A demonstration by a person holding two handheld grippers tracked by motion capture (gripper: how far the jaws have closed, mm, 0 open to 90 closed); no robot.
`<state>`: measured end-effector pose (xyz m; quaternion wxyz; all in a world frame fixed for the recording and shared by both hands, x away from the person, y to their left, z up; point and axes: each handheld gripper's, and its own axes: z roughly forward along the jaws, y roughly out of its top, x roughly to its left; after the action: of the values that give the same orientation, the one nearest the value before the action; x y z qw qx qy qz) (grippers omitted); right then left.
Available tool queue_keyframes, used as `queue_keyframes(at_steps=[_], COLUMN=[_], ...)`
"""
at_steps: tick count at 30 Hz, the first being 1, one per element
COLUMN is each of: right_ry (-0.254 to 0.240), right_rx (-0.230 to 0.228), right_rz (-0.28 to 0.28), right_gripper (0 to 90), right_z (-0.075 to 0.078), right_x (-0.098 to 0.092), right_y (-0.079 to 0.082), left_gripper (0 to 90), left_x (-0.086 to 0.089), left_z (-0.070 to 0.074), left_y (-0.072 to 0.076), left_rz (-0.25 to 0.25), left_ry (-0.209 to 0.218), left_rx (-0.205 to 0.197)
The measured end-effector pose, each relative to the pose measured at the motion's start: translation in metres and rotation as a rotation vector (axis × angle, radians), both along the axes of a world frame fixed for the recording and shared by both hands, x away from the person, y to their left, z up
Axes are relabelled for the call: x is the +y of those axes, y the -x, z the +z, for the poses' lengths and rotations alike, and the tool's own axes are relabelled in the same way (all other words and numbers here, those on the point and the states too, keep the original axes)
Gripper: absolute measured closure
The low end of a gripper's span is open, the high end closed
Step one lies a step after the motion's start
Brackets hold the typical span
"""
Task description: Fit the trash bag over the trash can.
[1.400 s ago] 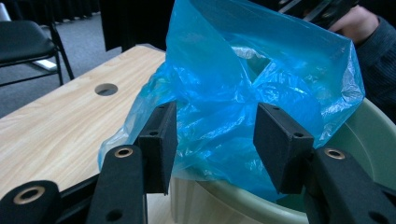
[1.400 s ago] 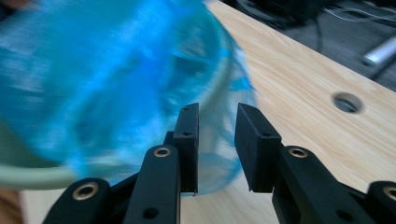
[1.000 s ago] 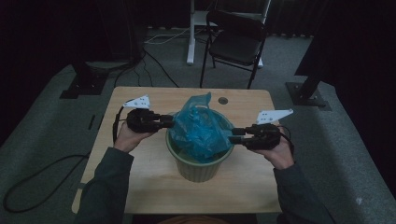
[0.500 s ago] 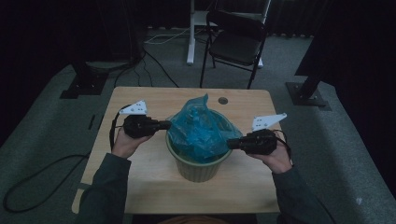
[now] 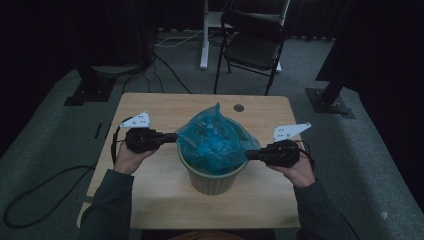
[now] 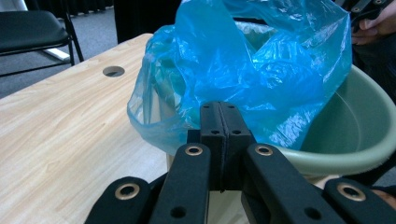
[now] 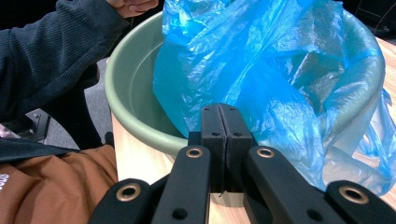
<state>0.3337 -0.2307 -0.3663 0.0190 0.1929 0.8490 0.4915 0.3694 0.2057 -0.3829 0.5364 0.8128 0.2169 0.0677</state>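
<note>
Bag (image 5: pixel 215 140): translucent bright blue, crinkled sheen. Bin (image 5: pixel 212 177): matte sage green, plain. Table (image 5: pixel 150 190): light wood, fine straight grain. Both grippers black, left gripper (image 5: pixel 175 137) and right gripper (image 5: pixel 248 155), brass-coloured rivets, pale grey plates. Sleeves (image 5: pixel 107 210) dark teal-grey, ribbed. Chair (image 5: pixel 252 42) black. Floor grey-green carpet.

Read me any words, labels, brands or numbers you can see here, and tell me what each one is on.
No text reads clearly anywhere.
Brown cloth, right gripper view, bottom left edge: small pale marks, cut off and too small to read.
Blue bag, green bin, table: no lettering visible.
</note>
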Motion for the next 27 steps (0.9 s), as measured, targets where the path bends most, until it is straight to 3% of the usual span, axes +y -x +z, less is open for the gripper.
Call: queue_keyframes(at_steps=[8,15,27], right_ry=[0.021,0.053,0.009], right_rx=[0.014,0.031,0.026], right_rz=[0.027,0.076,0.034], right_gripper=[90.0,90.0,90.0], right_z=[-0.002,-0.005,-0.01], right_x=[-0.004,-0.001,-0.003], right_y=[0.006,0.01,0.002], left_gripper=[89.8,89.8,89.8], left_x=[0.001,0.0,-0.003], left_z=[-0.015,-0.018,-0.019], left_y=[0.014,0.015,0.009], left_rz=[-0.012,-0.019,0.028], left_ry=[0.003,0.012,0.023], left_rx=[0.03,0.037,0.036])
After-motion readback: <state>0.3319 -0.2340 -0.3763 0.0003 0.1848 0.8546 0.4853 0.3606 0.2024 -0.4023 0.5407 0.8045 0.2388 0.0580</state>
